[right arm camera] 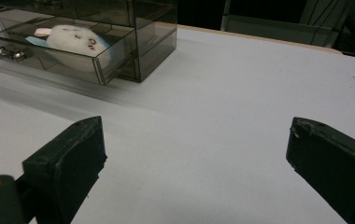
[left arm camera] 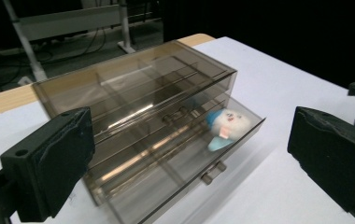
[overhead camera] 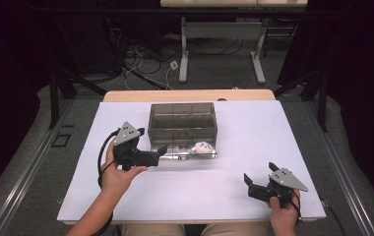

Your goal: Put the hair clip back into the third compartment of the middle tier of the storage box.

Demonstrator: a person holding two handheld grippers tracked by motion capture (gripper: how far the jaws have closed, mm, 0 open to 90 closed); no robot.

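Both grippers spread: left gripper (overhead camera: 161,151) beside the open drawer (overhead camera: 190,153) at centre; right gripper (overhead camera: 248,181) over bare table (overhead camera: 254,132), lower right.

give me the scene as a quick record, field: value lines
surface: white table
container: clear smoky drawer box, two tiers
lower drawer: lower drawer pulled out toward the person
upper drawer: pushed in
contents: white and blue plush toy at the right end of the open drawer
left gripper: left gripper, jaws open, beside the drawer's left front corner, contact unclear
right gripper: right gripper, jaws open, above bare table, apart from the box
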